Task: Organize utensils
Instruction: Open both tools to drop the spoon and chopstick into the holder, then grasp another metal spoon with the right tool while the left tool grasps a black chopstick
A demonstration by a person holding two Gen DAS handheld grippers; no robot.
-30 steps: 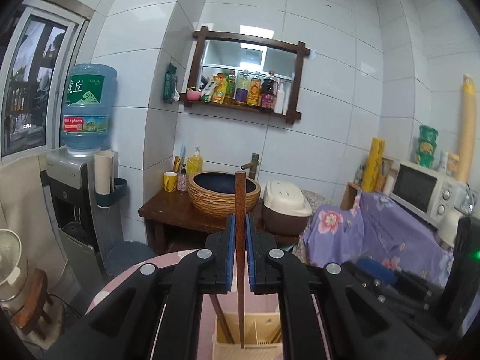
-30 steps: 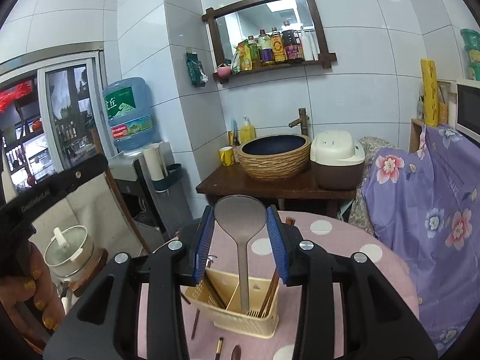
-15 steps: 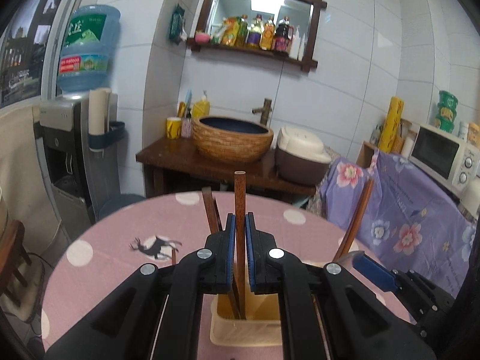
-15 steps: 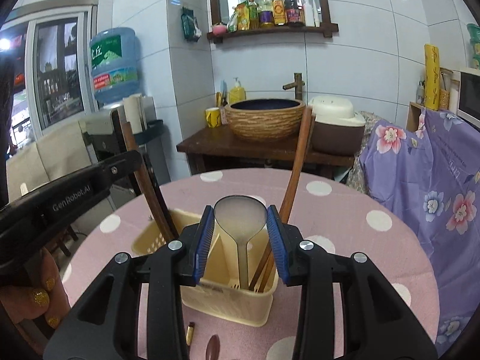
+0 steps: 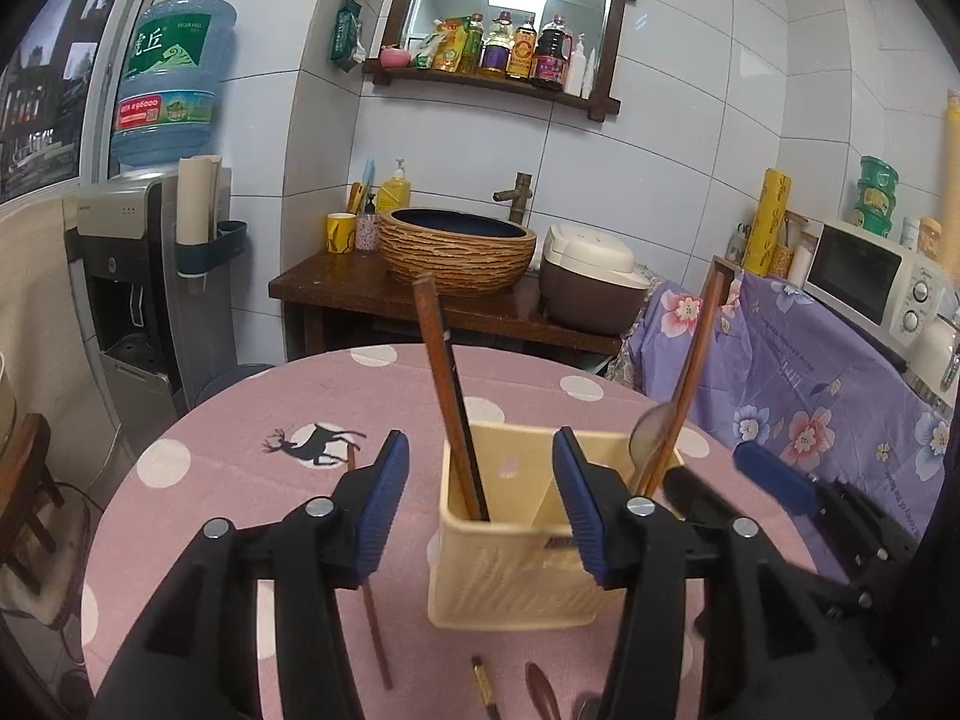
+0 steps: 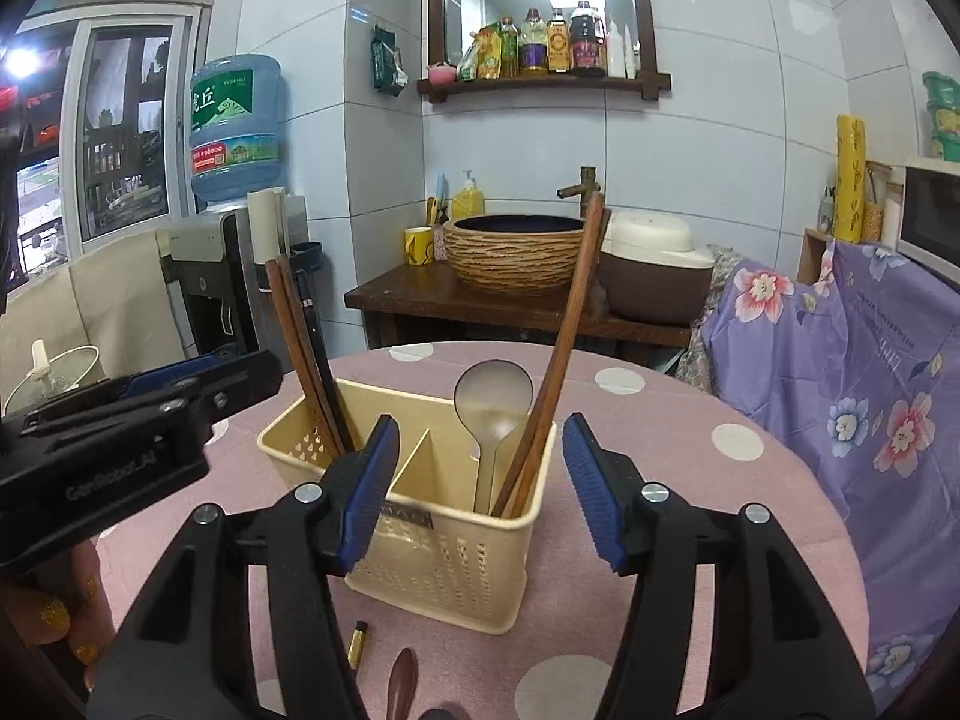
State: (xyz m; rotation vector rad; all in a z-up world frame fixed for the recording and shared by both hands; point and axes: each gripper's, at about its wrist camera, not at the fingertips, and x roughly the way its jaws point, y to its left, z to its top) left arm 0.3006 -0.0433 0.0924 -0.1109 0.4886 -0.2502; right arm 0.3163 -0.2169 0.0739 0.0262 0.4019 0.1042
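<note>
Both hand-held grippers spread, empty; pink dotted tablecloth, white-tiled wall.

Background only: water dispenser at left wall, blue bottle on top. Wooden washstand behind the table carries a woven basin, bamboo-style tap, yellow mug, soap bottle, rice cooker at its right end. Wall shelf above holds sauce bottles. Microwave at far right, on floral purple cloth. Yellow roll beside it.
</note>
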